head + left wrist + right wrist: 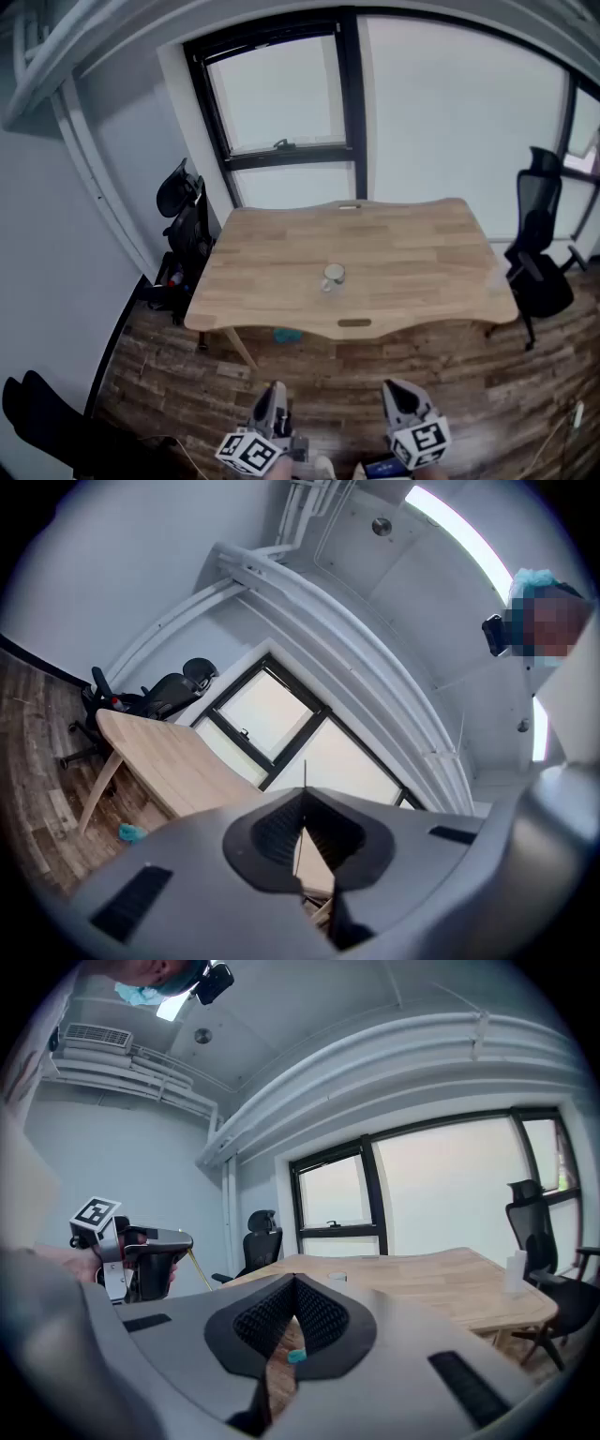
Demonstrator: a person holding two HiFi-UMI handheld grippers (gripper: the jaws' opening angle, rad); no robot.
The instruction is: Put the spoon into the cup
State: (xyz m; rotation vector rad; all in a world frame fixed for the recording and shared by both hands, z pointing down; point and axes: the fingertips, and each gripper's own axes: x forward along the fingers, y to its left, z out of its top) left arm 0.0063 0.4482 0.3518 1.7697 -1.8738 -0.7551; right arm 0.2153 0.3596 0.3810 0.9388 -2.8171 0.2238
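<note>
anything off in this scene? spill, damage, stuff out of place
Only one thing: a small teal object lies on the floor under the table's near edge. The cup stands upright on the table, no spill or damage visible. The left gripper pinches a thin stick, likely the spoon.

Two hand-held units. The left tool (275,392): grey moulded shell, black ribbed pads (278,829) set in a V-shaped recess, black slots either side, white cube (248,453) with black square markers. The right tool (398,392): identical grey shell, black ribbed pads (323,1314), matching marker cube (424,442).
</note>
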